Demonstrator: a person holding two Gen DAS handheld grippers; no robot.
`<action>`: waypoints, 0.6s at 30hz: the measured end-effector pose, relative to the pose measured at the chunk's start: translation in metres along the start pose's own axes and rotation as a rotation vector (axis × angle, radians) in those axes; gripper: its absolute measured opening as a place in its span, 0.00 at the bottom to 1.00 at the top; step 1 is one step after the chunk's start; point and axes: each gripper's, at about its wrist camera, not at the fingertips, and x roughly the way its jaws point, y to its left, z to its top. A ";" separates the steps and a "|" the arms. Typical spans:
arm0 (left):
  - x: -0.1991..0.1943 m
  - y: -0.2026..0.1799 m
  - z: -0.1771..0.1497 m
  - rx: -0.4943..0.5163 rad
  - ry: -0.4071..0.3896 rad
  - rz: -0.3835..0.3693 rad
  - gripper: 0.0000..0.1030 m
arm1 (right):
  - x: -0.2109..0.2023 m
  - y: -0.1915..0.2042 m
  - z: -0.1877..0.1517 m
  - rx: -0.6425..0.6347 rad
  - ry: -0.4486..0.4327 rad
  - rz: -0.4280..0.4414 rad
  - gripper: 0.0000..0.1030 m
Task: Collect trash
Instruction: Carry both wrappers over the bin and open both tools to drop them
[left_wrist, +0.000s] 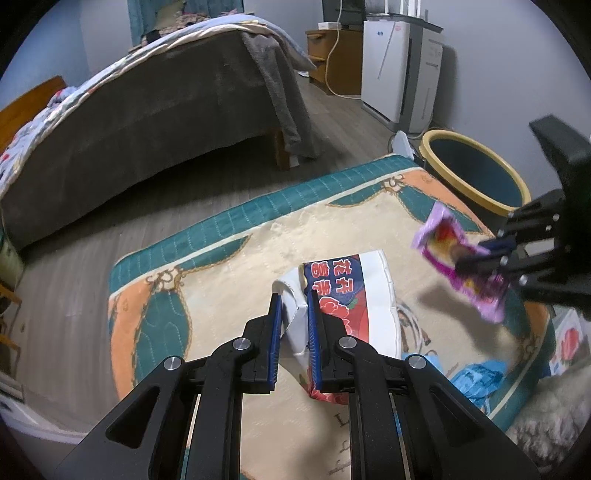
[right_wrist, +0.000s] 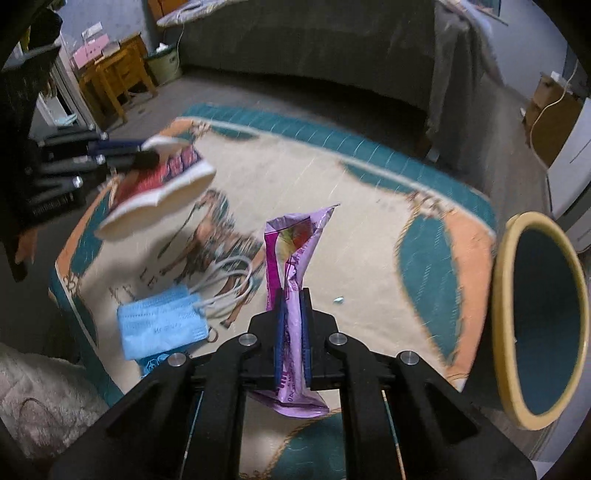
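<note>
Both claws loaded, neither load binned yet. Left claw (left_wrist: 295, 299) clamped on a white packet with red and blue print (left_wrist: 347, 295), held above the patterned rug (left_wrist: 229, 258). Right claw (right_wrist: 291, 295) clamped on a crumpled purple wrapper (right_wrist: 295, 251), also in the air, nearer the bin (right_wrist: 546, 317). Bin stands at the rug's far corner; its inside looks dark and no trash is visible in it from here.

Left on the rug: blue face mask (right_wrist: 162, 325) with white loops, and a tiny pale scrap (right_wrist: 338, 301). Judgement: early-to-middle; two drops pending, at least two pickups after.
</note>
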 end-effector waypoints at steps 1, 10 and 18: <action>0.001 -0.002 0.002 0.002 -0.001 0.000 0.14 | -0.005 -0.005 0.001 0.007 -0.015 -0.008 0.07; 0.012 -0.028 0.020 0.023 -0.006 -0.026 0.14 | -0.026 -0.045 -0.002 0.100 -0.072 -0.048 0.07; 0.023 -0.054 0.036 0.052 -0.013 -0.056 0.14 | -0.043 -0.078 -0.016 0.162 -0.096 -0.071 0.07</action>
